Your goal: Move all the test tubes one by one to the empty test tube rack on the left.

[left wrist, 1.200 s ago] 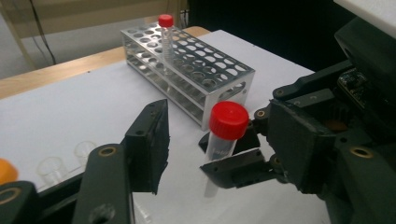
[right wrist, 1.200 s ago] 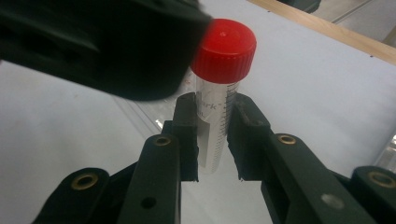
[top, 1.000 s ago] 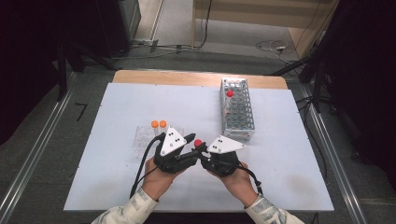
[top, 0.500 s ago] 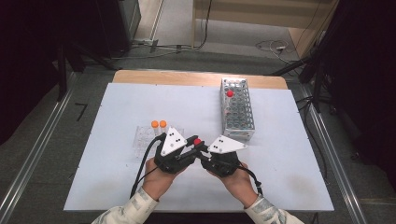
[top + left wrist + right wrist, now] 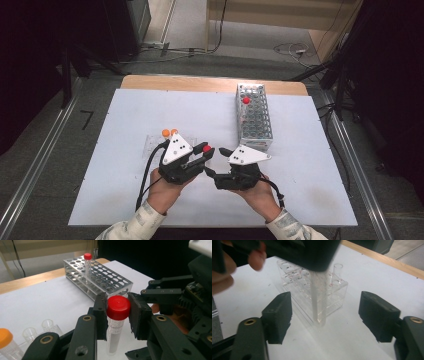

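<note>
My left gripper [image 5: 117, 312] pinches the red-capped tube [image 5: 115, 325] upright; my right gripper [image 5: 324, 317], wide open, faces it.

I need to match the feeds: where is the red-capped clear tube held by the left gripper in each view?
High view: red-capped clear tube at centre, between the grippers.
Left gripper view: centre, cap clamped.
Right gripper view: its body hangs at centre.
Shared landmark: white table.

Lab bench — metal tube rack [image 5: 253, 117] (capped sample tubes [image 5: 246, 100])
</note>
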`<state>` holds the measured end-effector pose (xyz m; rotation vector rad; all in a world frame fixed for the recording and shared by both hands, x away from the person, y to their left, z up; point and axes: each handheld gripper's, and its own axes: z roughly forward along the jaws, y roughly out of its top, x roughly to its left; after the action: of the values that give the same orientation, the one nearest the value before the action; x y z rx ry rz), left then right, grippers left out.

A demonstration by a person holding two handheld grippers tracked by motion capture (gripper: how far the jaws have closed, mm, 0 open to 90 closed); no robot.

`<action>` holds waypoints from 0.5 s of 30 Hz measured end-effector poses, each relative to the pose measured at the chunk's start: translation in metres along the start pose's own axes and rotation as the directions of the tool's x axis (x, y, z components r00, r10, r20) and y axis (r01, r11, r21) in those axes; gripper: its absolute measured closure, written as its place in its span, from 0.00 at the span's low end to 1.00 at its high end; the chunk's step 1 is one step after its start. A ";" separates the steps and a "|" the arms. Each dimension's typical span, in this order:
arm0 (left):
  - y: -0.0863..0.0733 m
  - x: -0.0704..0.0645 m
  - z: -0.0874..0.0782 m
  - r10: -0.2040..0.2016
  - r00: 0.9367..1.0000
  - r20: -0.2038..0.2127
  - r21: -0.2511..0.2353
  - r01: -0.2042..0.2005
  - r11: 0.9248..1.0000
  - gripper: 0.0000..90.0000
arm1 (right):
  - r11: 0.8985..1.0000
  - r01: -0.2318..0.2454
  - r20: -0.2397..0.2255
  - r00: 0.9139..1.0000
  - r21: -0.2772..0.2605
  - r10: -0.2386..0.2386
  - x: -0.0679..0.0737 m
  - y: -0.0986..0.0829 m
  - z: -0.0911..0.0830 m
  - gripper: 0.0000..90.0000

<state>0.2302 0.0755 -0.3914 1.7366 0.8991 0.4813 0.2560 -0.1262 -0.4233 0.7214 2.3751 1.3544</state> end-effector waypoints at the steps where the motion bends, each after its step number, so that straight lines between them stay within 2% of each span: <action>1: 0.001 0.000 -0.001 -0.007 1.000 -0.004 -0.007 0.007 1.000 0.78 | 1.000 -0.005 -0.002 1.000 0.002 0.005 -0.001 -0.001 0.000 0.25; 11: 0.009 0.010 -0.020 -0.027 0.999 -0.027 -0.036 0.026 0.999 0.78 | 0.999 -0.046 0.031 0.998 0.017 0.045 -0.012 -0.009 -0.004 0.22; 15: 0.010 0.011 -0.027 -0.026 0.999 -0.031 -0.033 0.025 0.999 0.78 | 0.999 -0.052 0.038 0.998 0.014 0.052 -0.015 -0.011 -0.006 0.22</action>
<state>0.2221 0.0996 -0.3745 1.6905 0.9293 0.5049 0.2624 -0.1434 -0.4291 0.8110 2.3546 1.3335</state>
